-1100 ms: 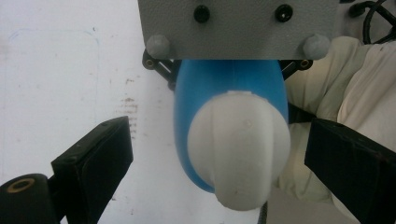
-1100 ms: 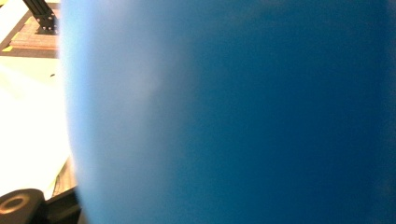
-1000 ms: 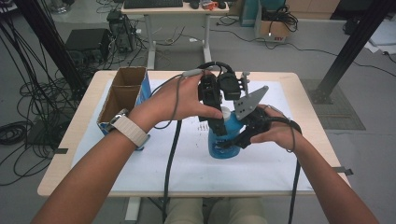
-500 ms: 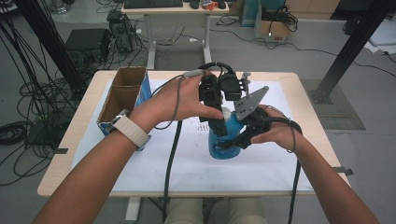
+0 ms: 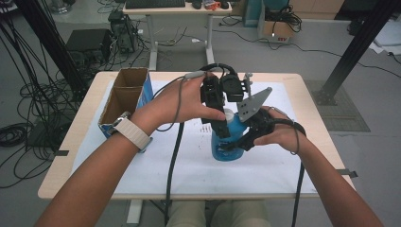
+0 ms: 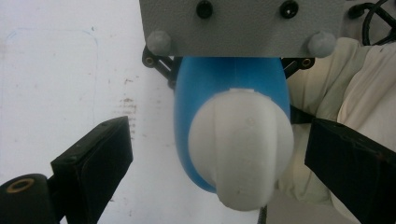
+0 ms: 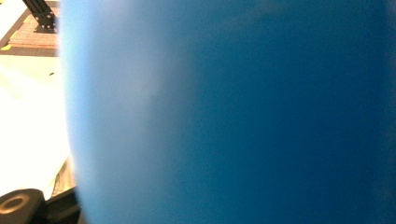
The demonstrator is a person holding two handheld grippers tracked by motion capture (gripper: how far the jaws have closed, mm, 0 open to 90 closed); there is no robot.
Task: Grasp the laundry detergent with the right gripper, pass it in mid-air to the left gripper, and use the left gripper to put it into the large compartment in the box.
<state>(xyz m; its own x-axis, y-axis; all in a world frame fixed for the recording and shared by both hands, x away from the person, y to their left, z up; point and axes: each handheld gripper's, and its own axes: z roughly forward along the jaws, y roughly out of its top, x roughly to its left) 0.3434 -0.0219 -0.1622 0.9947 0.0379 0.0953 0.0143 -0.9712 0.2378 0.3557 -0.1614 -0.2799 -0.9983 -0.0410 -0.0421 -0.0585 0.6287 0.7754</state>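
A blue plastic bottle with a white cap (image 5: 226, 142) is stood upright on the white paper sheet (image 5: 142, 165) that covers the light wooden worktop (image 5: 312, 94), near the middle and somewhat toward the front edge. The left claw (image 5: 222, 124) is held above the bottle, pointing down; in the left gripper view its two black jaws are seen spread wide on either side of the white cap (image 6: 240, 140), touching neither side. The right claw (image 5: 235, 143) is pressed against the bottle's body from the right side and appears to be clamped on it; in the right gripper view the blue wall (image 7: 233, 112) lies directly before the camera, blurred. An open brown cardboard box with a blue side (image 5: 124, 97) is placed at the left edge of the worktop, well apart from the bottle.
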